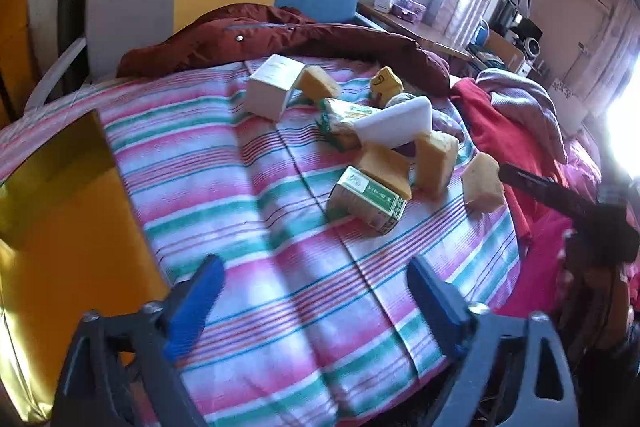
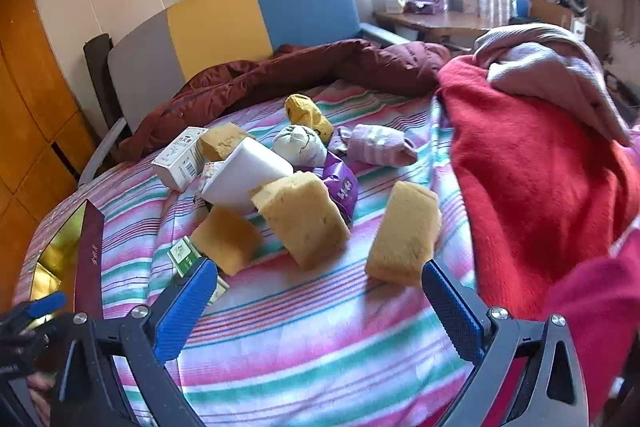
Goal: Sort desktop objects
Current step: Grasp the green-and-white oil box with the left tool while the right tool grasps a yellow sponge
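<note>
Hovering: both hand-held grippers hang over the striped bed cover (image 2: 304, 359), tilted down toward the heap, nothing touched yet.
Left hand-held gripper (image 1: 316, 291): jaws wide, empty; only bare cover lies between them, with the heap well ahead and slightly to its right.
Right hand-held gripper (image 2: 320, 291): jaws wide, empty; the nearest sponge (image 2: 404, 233) stands just ahead of its right finger, a second sponge (image 2: 304, 219) ahead near centre.
Heap: sponges, a white box (image 2: 180, 159), a white block (image 2: 244, 179), a green-printed packet (image 1: 366, 201), rolled socks (image 2: 308, 115) and a purple pouch (image 2: 340, 187) lean on one another (no clear gaps between most of them).
Gold-lined box (image 1: 60, 187): open, to the left of the left hand-held gripper, probably the sorting bin.
Risk 1: sponges are soft, so a closing grip may squash one or let it spring out.
Risk 2: the near sponge sits off-centre; closing now could catch only its edge and tip it over.
Risk 3: pulling one leaning piece may topple its neighbours.
Risk 4: the soft bed gives underfoot, so a pushed item may roll toward the red blanket (image 2: 532, 163).
Risk 5: two hand-held grippers converging on one heap could collide.
</note>
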### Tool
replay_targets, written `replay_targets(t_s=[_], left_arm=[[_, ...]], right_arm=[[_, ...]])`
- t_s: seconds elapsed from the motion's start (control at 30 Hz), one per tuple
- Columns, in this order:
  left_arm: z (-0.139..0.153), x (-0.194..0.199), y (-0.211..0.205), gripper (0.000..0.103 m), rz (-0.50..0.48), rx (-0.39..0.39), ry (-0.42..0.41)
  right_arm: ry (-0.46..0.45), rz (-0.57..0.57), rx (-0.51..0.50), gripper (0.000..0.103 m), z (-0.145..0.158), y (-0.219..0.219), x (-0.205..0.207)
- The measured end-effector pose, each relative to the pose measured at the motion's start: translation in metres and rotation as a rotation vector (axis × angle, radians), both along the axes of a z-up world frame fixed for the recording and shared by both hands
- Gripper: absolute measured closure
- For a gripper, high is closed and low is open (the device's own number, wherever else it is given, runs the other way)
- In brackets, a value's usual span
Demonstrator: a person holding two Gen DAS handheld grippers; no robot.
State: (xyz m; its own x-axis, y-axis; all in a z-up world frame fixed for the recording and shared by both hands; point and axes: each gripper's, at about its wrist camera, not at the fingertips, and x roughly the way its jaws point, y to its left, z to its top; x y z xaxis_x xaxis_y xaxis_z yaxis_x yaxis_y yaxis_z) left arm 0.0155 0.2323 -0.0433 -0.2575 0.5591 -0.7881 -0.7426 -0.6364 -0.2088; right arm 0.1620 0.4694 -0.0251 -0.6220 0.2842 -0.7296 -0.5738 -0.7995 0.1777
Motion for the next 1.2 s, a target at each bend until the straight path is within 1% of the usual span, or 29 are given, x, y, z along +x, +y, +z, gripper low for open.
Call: replay_targets(t_s=[0.07,0.2,0.27,0.33,0.4,0.43,0.47,0.53,0.57,0.67,0.8,0.83,0.93,1.0,1.2], left_arm=[[0.0,0.001,0.008,0.003,-0.025,0.001,0.036],[-0.002,0.0,0.023,0.003,-0.053,-0.034,0.063],[-0.005,-0.001,0.032,0.005,-0.071,-0.054,0.072],[-0.01,-0.002,0.039,0.007,-0.091,-0.067,0.056],[-0.017,-0.005,0.049,0.015,-0.113,-0.078,0.026],[-0.021,-0.006,0.053,0.02,-0.124,-0.079,0.005],[-0.025,-0.009,0.056,0.021,-0.127,-0.08,-0.022],[-0.034,-0.016,0.063,0.021,-0.114,-0.087,-0.071],[-0.037,-0.018,0.064,0.021,-0.113,-0.08,-0.086],[-0.043,-0.022,0.071,0.021,-0.122,-0.078,-0.099],[-0.049,-0.021,0.087,0.019,-0.224,-0.111,-0.085],[-0.05,-0.019,0.09,0.017,-0.251,-0.116,-0.078],[-0.052,-0.012,0.103,0.012,-0.325,-0.15,0.0],[-0.055,-0.012,0.111,0.01,-0.361,-0.168,0.03],[-0.067,-0.026,0.126,0.009,-0.37,-0.199,0.04]], right_arm=[[-0.021,0.033,0.006,0.001,-0.002,0.006,-0.014],[-0.08,0.094,0.011,0.001,-0.017,0.012,-0.049],[-0.106,0.102,0.01,0.001,-0.026,0.017,-0.063],[-0.142,0.111,0.005,0.001,-0.035,0.022,-0.073],[-0.159,0.126,0.007,0.001,-0.039,0.023,-0.081],[-0.165,0.132,0.012,0.004,-0.041,0.023,-0.083],[-0.172,0.14,0.018,0.008,-0.043,0.023,-0.086],[-0.191,0.148,0.028,0.045,-0.047,0.021,-0.091],[-0.191,0.152,0.025,0.043,-0.047,0.021,-0.092],[-0.193,0.171,0.043,0.045,-0.046,0.018,-0.091],[-0.175,0.171,0.02,0.045,-0.042,0.022,-0.089],[-0.165,0.174,0.009,0.045,-0.041,0.023,-0.087],[-0.149,0.183,0.003,0.045,-0.039,0.02,-0.088],[-0.143,0.188,-0.002,0.045,-0.038,0.019,-0.089],[-0.131,0.183,-0.011,0.045,-0.035,0.023,-0.087]])
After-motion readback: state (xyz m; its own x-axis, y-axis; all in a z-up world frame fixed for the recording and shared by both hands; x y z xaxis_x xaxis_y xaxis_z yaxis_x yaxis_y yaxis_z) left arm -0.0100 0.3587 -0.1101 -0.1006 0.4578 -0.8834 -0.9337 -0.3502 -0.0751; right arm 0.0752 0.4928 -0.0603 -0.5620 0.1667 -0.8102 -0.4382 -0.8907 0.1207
